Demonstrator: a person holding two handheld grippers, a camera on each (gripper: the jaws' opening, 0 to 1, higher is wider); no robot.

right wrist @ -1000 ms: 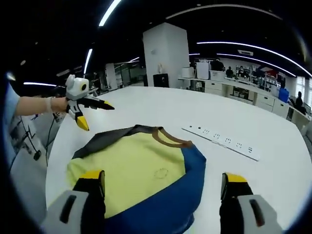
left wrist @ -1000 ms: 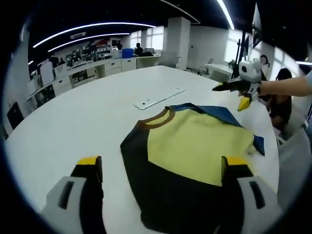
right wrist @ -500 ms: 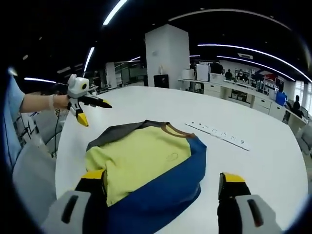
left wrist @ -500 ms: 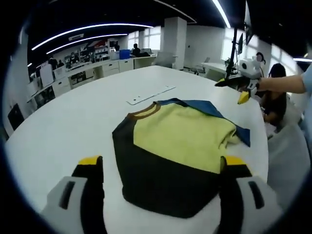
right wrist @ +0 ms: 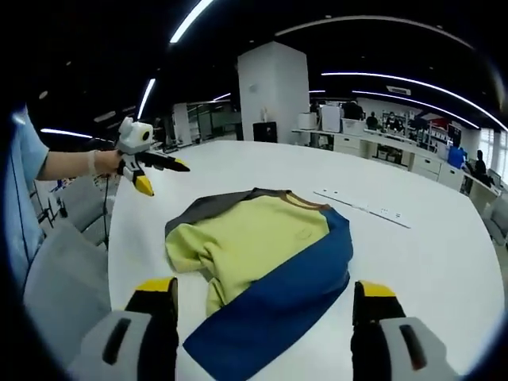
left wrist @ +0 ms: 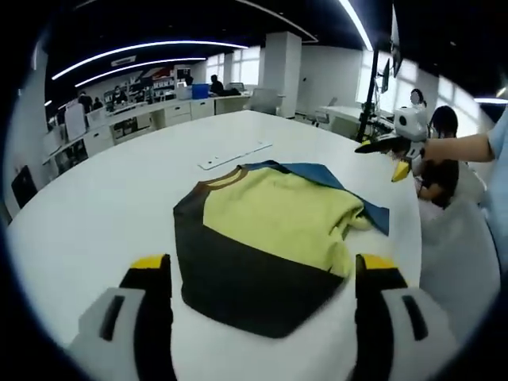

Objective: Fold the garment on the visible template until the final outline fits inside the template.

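The garment [left wrist: 270, 238] lies folded on the white desk [left wrist: 103, 198], yellow front up, with black and blue side panels and a brown collar at its far end. Left tongs [left wrist: 258, 274] and right tongs [right wrist: 258, 290] hover spread, holding nothing.

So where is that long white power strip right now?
In both views the power strip lies flat on the white table, just beyond the collar end of the folded garment.
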